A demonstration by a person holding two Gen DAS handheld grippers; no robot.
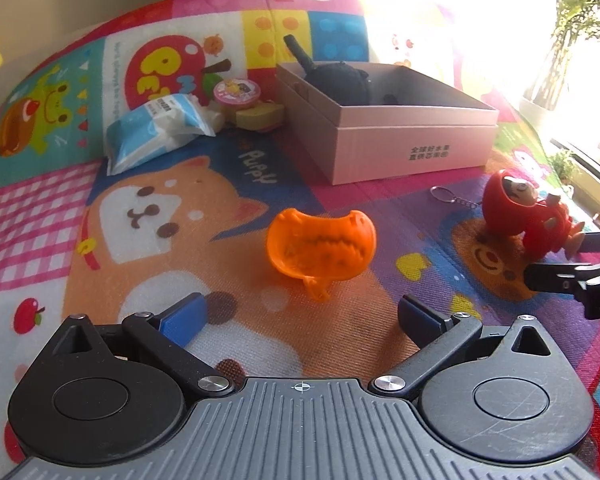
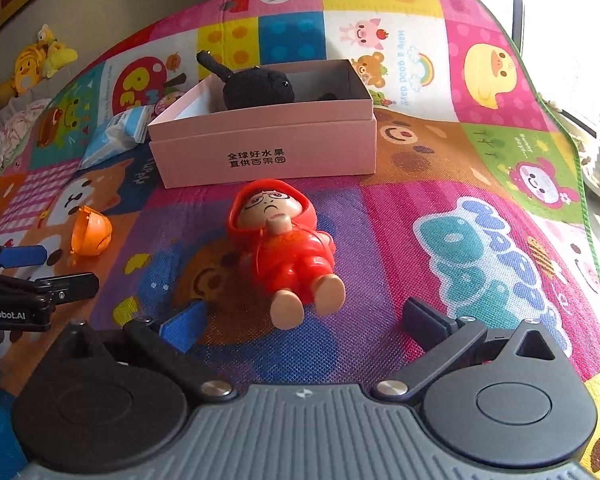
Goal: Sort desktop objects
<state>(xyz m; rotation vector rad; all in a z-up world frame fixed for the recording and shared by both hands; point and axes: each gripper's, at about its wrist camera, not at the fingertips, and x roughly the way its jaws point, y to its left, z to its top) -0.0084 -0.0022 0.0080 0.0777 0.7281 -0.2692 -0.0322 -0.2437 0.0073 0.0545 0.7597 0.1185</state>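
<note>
two claws hang over a bright cartoon play mat (image 2: 480,128), both with jaws spread wide and nothing between them. the right claw (image 2: 300,322) faces a red hooded doll (image 2: 284,240) lying on its back just beyond its fingertips, bare tan feet toward the camera, frowning face under the hood, glossy plastic body. in the left view the same doll (image 1: 528,216) sits at 3 o'clock with a key ring and chain (image 1: 452,197) beside it. the left claw (image 1: 302,320) faces an orange toothed shell (image 1: 320,246) lying just ahead at 12 o'clock, its hollow side up.

a pink cardboard box (image 2: 260,152) stands open at 12 o'clock behind the doll, printed characters on its front wall. inside it a black plush toy (image 2: 256,88) shows only its upper half; the box wall hides the rest. a blue and white packet (image 1: 156,132) and small toys at 11 o'clock are partly stacked and hard to tell apart. window glare washes out the upper right of the left view.

bare mat lies right of the doll, out to the green border at 3 o'clock.
</note>
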